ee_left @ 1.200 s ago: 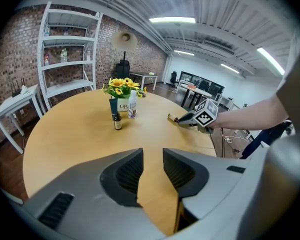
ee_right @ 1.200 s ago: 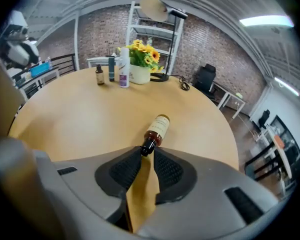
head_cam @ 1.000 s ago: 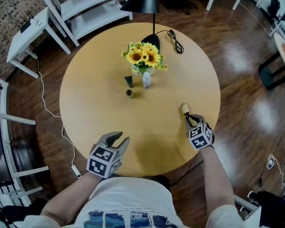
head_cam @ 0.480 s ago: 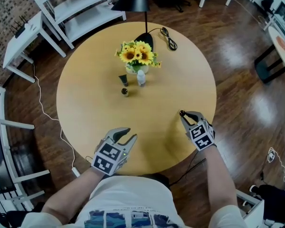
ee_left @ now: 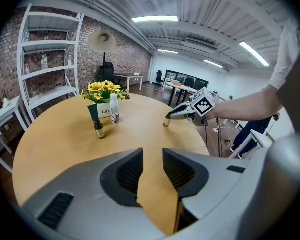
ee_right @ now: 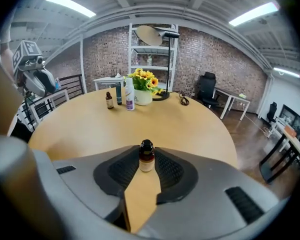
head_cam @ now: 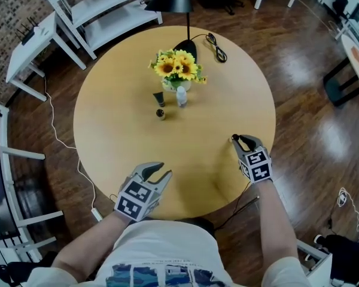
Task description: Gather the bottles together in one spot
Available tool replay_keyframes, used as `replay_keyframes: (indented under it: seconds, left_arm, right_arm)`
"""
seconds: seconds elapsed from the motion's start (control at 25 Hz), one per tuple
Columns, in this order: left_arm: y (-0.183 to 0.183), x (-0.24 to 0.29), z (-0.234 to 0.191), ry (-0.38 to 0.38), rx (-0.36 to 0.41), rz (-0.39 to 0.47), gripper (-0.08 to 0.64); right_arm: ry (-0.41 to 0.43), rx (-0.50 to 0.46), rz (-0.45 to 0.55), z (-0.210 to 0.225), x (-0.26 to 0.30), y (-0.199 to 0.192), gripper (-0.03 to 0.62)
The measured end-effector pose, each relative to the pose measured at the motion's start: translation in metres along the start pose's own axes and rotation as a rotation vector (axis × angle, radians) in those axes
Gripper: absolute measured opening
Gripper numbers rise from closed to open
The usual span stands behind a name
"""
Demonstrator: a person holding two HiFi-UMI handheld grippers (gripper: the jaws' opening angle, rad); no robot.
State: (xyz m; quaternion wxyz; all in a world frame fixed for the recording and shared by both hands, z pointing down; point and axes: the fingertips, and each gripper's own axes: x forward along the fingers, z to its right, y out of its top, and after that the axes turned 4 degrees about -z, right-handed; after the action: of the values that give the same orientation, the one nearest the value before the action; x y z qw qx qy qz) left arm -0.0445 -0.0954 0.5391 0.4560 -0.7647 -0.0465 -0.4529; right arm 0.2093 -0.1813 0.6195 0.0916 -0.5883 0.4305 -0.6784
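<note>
Carrying the held bottle [ee_right: 146, 159] over to the group by the vase [head_cam: 180, 87] looks to be the step in hand. The right gripper [head_cam: 237, 140] has that bottle upright between its pads, cap up, with both pads against its sides; it is well away from the vase, toward the near right edge of the table [head_cam: 107, 142]. Its jaws have just been opening a little with the bottle between them, so the grip may be lighter than it looks. The left gripper [head_cam: 158, 171] hangs over the near left edge, also far from the vase; its jaws stand a narrow gap apart with nothing between them but bare tabletop beyond.

Three things stand just in front of the vase: a white bottle [head_cam: 181, 96] closest to it; a dark tube [head_cam: 159, 98] just left of that; a brown bottle [head_cam: 160, 113] a little nearer the person, apart from the other two.

To do this well: firm up the pads before travelling, since a small smooth bottle could slip; keep it upright; come toward the vase from its open near-right side, where nothing stands in the way; stay low, as the flowers overhang the vase; set the bottle down near the white bottle but not touching it, so the jaws can part without knocking a neighbour; let the base rest flat before letting go; draw back along the line of approach.
</note>
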Motion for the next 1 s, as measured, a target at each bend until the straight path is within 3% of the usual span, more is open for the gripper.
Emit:
replay_keyframes:
  seconds: [0.16,0.4,0.6,0.68,0.8,1.0]
  left_arm:
    - [-0.001,0.001,0.0,0.001,-0.004,0.001,0.12]
    - [0.001,0.005,0.005,-0.003,0.007,-0.005,0.12]
    - [0.005,0.004,0.006,-0.004,0.021,0.002,0.12]
    - [0.012,0.002,0.006,-0.007,0.051,0.019,0.12]
    - [0.037,-0.001,0.009,-0.019,0.117,0.068,0.132]
    - [0.081,0.011,0.033,-0.092,0.233,0.094,0.154]
  right_arm:
    - [-0.011,0.046,0.005,-0.002,0.007,-0.009,0.236]
    - [-0.011,0.076,-0.042,-0.011,0.029,-0.031,0.239]
    - [-0.034,0.094,-0.065,-0.007,0.035,-0.039,0.166]
    - [-0.023,0.045,-0.049,-0.016,0.029,-0.029,0.164]
    - [0.022,-0.103,-0.013,-0.051,0.012,0.004,0.164]
    - [0.109,-0.294,0.049,-0.122,-0.01,0.056,0.164]
